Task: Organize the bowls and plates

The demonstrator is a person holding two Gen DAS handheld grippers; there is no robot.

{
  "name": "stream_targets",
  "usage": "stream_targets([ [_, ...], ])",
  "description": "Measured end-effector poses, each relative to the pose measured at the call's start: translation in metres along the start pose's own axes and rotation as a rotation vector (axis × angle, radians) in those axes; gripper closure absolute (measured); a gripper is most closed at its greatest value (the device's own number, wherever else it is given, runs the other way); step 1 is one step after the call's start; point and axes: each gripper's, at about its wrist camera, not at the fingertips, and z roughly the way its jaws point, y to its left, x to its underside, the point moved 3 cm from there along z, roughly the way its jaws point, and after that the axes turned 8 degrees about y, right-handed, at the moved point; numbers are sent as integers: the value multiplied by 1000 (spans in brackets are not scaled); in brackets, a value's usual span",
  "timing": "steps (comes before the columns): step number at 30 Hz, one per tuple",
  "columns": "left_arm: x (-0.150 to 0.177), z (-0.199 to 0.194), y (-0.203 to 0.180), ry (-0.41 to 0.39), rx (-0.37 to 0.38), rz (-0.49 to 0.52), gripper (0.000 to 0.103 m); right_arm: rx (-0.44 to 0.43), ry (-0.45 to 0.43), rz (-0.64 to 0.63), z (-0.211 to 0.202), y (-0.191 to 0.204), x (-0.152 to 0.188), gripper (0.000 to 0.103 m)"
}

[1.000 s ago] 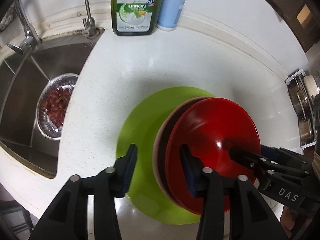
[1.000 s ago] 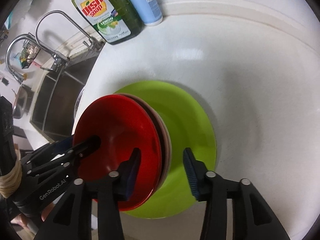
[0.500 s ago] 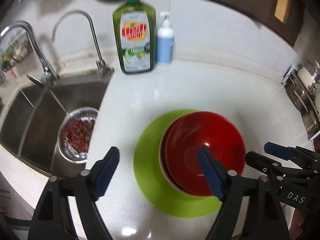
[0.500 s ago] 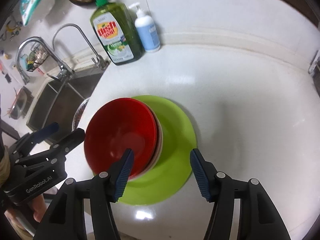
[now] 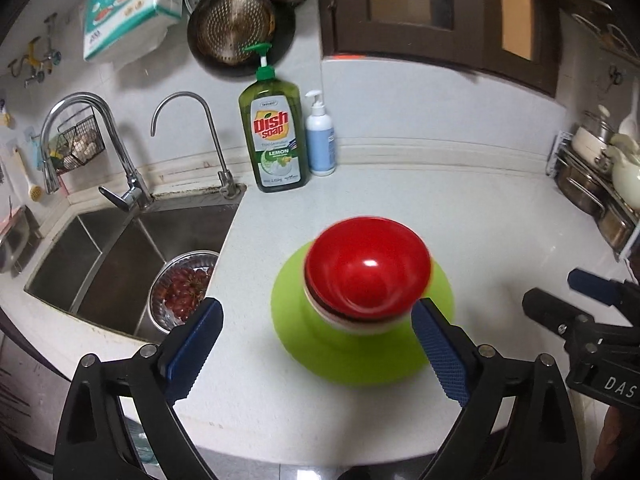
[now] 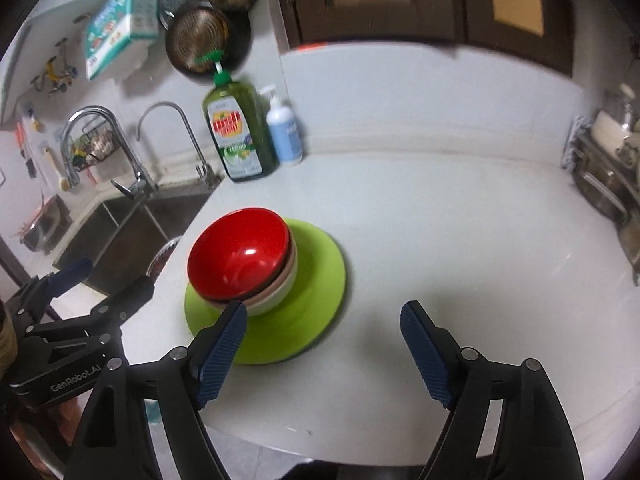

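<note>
A red bowl (image 5: 366, 266) (image 6: 240, 248) sits nested on top of a pinkish bowl (image 6: 276, 284) and a white bowl (image 6: 280, 298), all stacked on a lime green plate (image 5: 352, 356) (image 6: 316, 292) on the white counter. My left gripper (image 5: 316, 352) hangs open above and in front of the stack, holding nothing. My right gripper (image 6: 322, 352) is open too, empty, to the right of the stack. Each gripper appears at the edge of the other's view, the right gripper (image 5: 560, 300) and the left gripper (image 6: 104, 280).
A steel sink (image 5: 104, 248) with a colander of red fruit (image 5: 182, 284) lies left of the plate. A dish soap bottle (image 5: 274, 136) and a white pump bottle (image 5: 320, 140) stand at the back wall. Pots on a rack (image 5: 600, 176) fill the far right.
Both grippers have opened wide and pulled up and back from the red bowl, which now rests free on the stack.
</note>
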Motion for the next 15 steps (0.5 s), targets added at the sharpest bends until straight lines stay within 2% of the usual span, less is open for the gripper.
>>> stream_targets([
  [7, 44, -46, -13, -88, -1, -8, 6, 45, -115, -13, -51, -3, 45, 21],
  [15, 79, -100, -19, -182, -21, -21, 3, 54, -190, 15, -102, -3, 87, 21],
])
